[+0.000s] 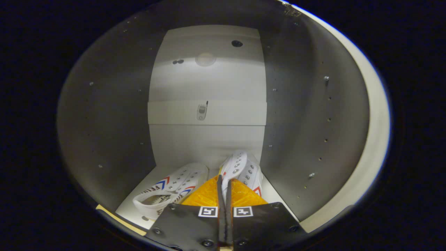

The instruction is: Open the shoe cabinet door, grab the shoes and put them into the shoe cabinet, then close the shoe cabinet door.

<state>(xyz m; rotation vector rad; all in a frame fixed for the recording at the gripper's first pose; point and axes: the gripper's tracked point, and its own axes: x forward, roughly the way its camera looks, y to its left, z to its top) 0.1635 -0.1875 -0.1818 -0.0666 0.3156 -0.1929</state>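
I am looking into the shoe cabinet (209, 83), whose door is open. Two white lace-up shoes lie on its floor (129, 205). The left shoe (174, 190), with red and blue stripes on its side, lies just ahead of the left finger, toe pointing at the back wall. The right shoe (244, 169) sits straight ahead of the fingers, tilted toe-up against the back wall. My gripper (224, 182) is shut on a thin white edge of the right shoe's collar, which shows between the two fingertips. The heel of that shoe is hidden behind the fingers.
The dark side walls of the cabinet stand close, one on the left (111, 122) and one on the right (303, 122). A pale cross strip (167, 113) with a small fitting runs across the back wall at mid height. The cabinet's light front edge (376, 122) curves along the right.
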